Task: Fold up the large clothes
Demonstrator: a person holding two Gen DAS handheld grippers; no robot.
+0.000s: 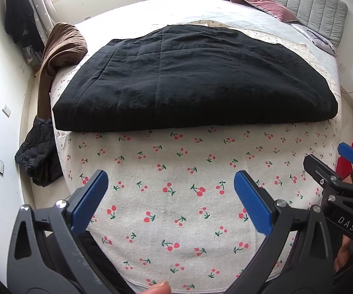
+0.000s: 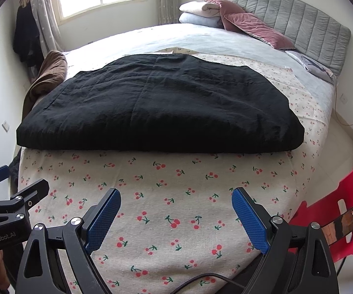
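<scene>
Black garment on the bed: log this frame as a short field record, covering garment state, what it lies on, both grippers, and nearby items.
garment: black garment, folded into a thick flat rectangle
surface: cherry sheet on the bed; garment lies across it, beyond both grippers
left gripper: open, holding nothing, above the sheet, short of the garment
right gripper: open, holding nothing, above the sheet, short of the garment
bed's left edge: brown cloth, dark jacket hanging lower
headboard end: pink pillows
right side: red chair

Brown blanket [image 1: 62, 46] at bed edge; pink pillows [image 2: 247, 24] against grey headboard [image 2: 299, 22]; red chair [image 2: 343, 210] right.
</scene>
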